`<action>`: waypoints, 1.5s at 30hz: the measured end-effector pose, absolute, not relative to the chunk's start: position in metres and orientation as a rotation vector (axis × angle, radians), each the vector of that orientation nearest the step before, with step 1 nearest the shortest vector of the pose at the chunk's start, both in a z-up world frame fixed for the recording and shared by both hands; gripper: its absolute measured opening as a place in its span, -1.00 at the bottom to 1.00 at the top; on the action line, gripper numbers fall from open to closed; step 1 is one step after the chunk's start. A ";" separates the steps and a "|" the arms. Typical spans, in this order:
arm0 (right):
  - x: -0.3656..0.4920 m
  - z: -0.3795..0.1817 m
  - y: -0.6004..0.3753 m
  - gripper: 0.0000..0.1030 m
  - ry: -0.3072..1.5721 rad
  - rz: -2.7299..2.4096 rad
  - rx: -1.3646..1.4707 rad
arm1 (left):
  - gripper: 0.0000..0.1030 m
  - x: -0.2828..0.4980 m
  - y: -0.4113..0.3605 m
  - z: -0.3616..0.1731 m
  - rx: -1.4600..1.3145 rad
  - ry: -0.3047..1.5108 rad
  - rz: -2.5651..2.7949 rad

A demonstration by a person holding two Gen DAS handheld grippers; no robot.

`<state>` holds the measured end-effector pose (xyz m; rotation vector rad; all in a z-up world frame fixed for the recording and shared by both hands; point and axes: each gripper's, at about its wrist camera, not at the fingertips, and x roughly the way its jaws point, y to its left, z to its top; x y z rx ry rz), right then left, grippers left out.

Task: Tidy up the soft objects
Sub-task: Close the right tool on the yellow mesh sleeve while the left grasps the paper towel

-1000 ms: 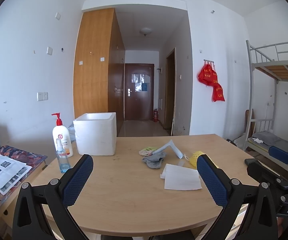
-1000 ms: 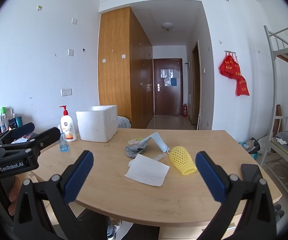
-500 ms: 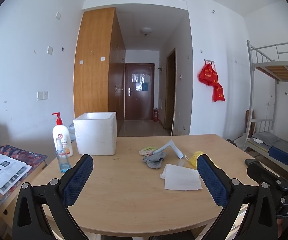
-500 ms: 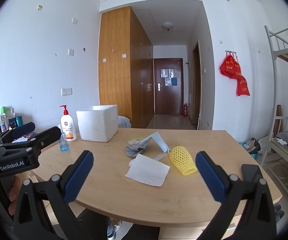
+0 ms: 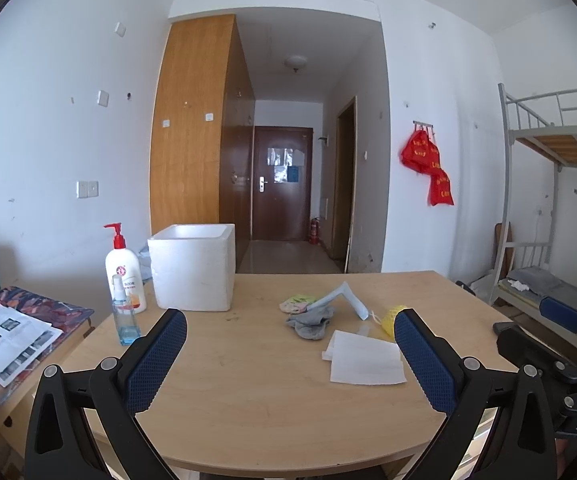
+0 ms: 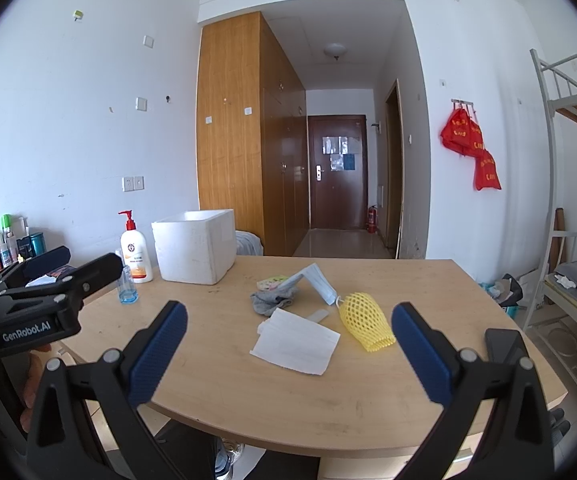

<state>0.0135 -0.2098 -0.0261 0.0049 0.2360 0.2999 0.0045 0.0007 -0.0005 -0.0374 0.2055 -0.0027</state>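
Both grippers hover over the near edge of the wooden table [image 5: 248,380], nothing in either. Left gripper [image 5: 290,338]: jaws spread wide, blue pads at lower left and lower right of the left wrist view, empty. Right gripper [image 6: 289,332]: jaws also spread wide, empty, same framing in the right wrist view. The left gripper also shows at the left edge of the right wrist view, with fingers of a hand [image 6: 32,384] under it; the right gripper shows at the right edge of the left wrist view.

Soft items cluster at centre of the table, right of middle in the left wrist view. Grey sock [image 5: 310,322] crumpled; a small pale green and pink item [image 5: 297,303] just behind it, touching or nearly so, can't tell what it is. Face mask [image 5: 346,300] bent upward like a tent, one end over the sock. Yellow foam net sleeve [image 6: 364,322] lies on its side, right of the mask, partly hidden behind the right pad in the left wrist view. White folded tissue [image 6: 294,342] flat, nearest the grippers, in front of the sock.

White foam box [image 5: 192,266] open-topped, upper left part of the table. Pump lotion bottle [image 5: 124,272] just left of it, small clear spray bottle [image 5: 122,322] in front of that. Black phone [image 6: 504,346] at the table's right edge.
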 end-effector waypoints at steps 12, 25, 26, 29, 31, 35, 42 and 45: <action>0.037 -0.030 -0.213 1.00 0.271 0.293 0.015 | 1.00 0.028 -0.002 -0.002 -0.023 0.235 -0.024; 0.090 -0.033 -0.224 1.00 0.349 0.291 0.071 | 1.00 0.079 -0.006 -0.005 -0.024 0.310 -0.041; 0.093 -0.034 -0.224 1.00 0.356 0.291 0.072 | 1.00 0.084 -0.007 -0.006 -0.023 0.319 -0.042; 0.105 -0.036 -0.227 1.00 0.373 0.280 0.070 | 1.00 0.101 -0.008 -0.008 -0.029 0.347 -0.052; 0.113 -0.037 -0.227 1.00 0.388 0.277 0.069 | 1.00 0.109 -0.008 -0.010 -0.031 0.356 -0.051; 0.127 -0.039 -0.228 1.00 0.418 0.268 0.062 | 1.00 0.127 -0.010 -0.013 -0.027 0.376 -0.057; 0.153 -0.046 -0.235 1.00 0.471 0.235 0.050 | 1.00 0.161 -0.017 -0.023 -0.018 0.437 -0.083; 0.164 -0.050 -0.237 1.00 0.494 0.227 0.052 | 1.00 0.175 -0.022 -0.029 -0.012 0.460 -0.094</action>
